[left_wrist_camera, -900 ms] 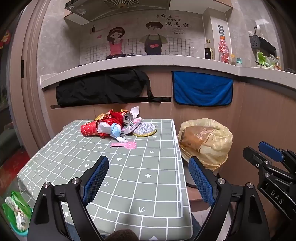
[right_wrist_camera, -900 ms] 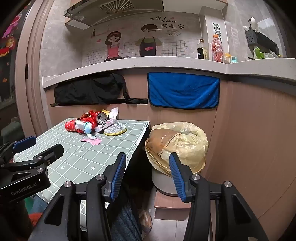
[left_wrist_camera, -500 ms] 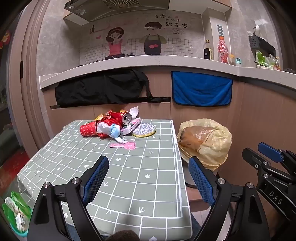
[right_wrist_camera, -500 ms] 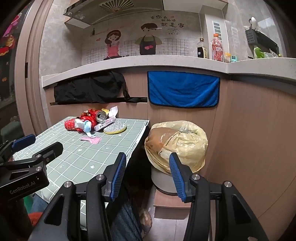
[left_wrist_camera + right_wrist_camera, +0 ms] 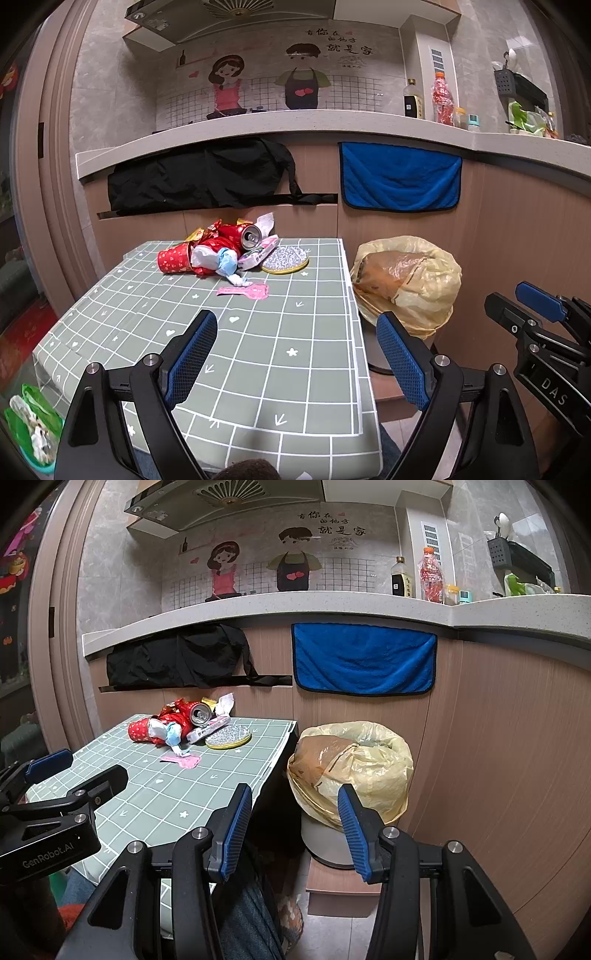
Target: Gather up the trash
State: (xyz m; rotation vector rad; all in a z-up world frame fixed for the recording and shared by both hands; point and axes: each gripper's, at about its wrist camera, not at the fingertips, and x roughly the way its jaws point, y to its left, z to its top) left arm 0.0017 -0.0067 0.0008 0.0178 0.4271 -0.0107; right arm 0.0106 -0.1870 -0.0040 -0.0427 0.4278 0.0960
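kitchen corner with a green checked table (image 5: 258, 354) pushed against a wooden counter front. trash pile (image 5: 221, 251) lies at the table's far edge: a red paper cup on its side, a soda can (image 5: 251, 236) with its open end toward the camera, wrappers, and a pink scrap (image 5: 245, 291) nearer in. left gripper (image 5: 295, 354) hangs over the near table, jaws wide apart and empty, the pile straight ahead and well apart. right gripper (image 5: 291, 823), also spread and empty, faces the yellow-bagged bin (image 5: 354, 764) beside the table, so the left looks nearer the trash. readable writing: "genrobot.ai", "das".
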